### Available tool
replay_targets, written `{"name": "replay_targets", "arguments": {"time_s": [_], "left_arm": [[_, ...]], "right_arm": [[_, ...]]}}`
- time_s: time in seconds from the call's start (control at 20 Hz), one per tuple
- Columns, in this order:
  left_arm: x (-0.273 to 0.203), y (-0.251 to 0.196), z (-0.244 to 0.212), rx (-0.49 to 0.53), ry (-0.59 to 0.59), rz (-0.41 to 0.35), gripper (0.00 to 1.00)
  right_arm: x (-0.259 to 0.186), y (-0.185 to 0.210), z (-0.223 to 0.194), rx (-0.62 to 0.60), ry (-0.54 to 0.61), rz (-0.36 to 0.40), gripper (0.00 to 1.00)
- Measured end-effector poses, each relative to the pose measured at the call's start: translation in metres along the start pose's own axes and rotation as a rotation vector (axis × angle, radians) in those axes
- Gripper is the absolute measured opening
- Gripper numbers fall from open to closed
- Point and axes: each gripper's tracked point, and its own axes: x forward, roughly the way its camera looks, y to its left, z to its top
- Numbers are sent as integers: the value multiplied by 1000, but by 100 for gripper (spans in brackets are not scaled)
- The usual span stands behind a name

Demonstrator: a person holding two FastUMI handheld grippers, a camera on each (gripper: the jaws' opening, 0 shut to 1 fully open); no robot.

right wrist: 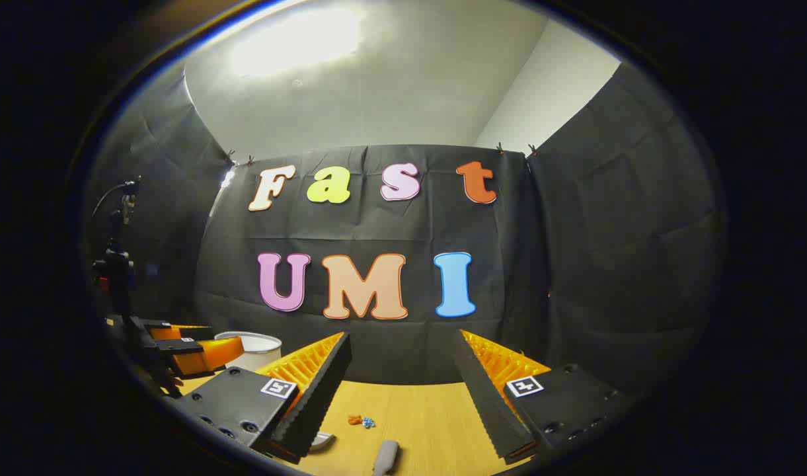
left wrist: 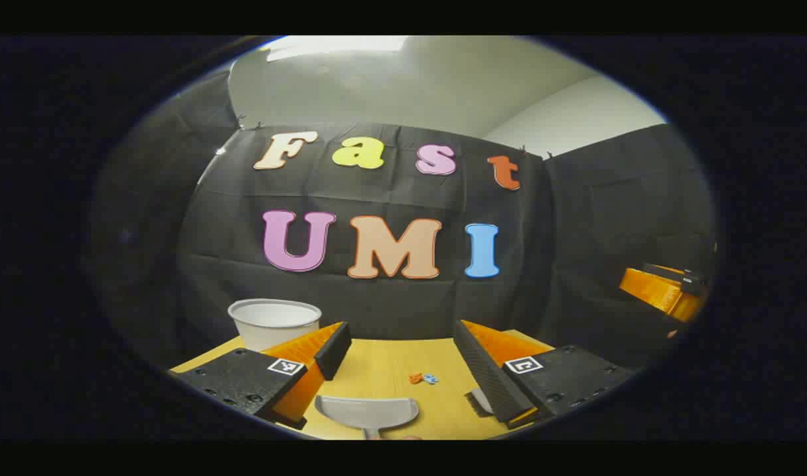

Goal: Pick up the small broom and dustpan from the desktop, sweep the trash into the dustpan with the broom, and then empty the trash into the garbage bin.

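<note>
In the left gripper view a grey dustpan (left wrist: 367, 411) lies on the wooden desktop (left wrist: 390, 367), below and between the fingers of my left gripper (left wrist: 401, 340), which is open and holds nothing. Small orange and blue trash bits (left wrist: 423, 379) lie just beyond the pan. Part of the small broom (left wrist: 477, 401) peeks out beside the right finger. In the right gripper view my right gripper (right wrist: 403, 347) is open and empty above the desk. The broom's grey handle (right wrist: 386, 456) lies below it, near the trash bits (right wrist: 361, 420). An edge of the dustpan (right wrist: 322, 441) shows by the left finger.
A white garbage bin (left wrist: 274, 320) stands at the desk's far left corner; the bin (right wrist: 254, 347) also shows behind the other gripper (right wrist: 192, 350) in the right gripper view. A dark stand (right wrist: 115, 258) rises at the left. The right gripper (left wrist: 664, 291) hovers far right.
</note>
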Motion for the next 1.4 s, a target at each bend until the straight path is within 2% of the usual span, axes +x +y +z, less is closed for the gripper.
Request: {"name": "replay_targets", "arguments": {"time_s": [0.6, 1.4], "left_arm": [[16, -33, 18, 60, -60, -29, 92], [8, -29, 20, 95, -60, 28, 92]], "right_arm": [[17, -30, 8, 15, 6, -8, 99], [21, -24, 8, 11, -11, 47, 99]]}}
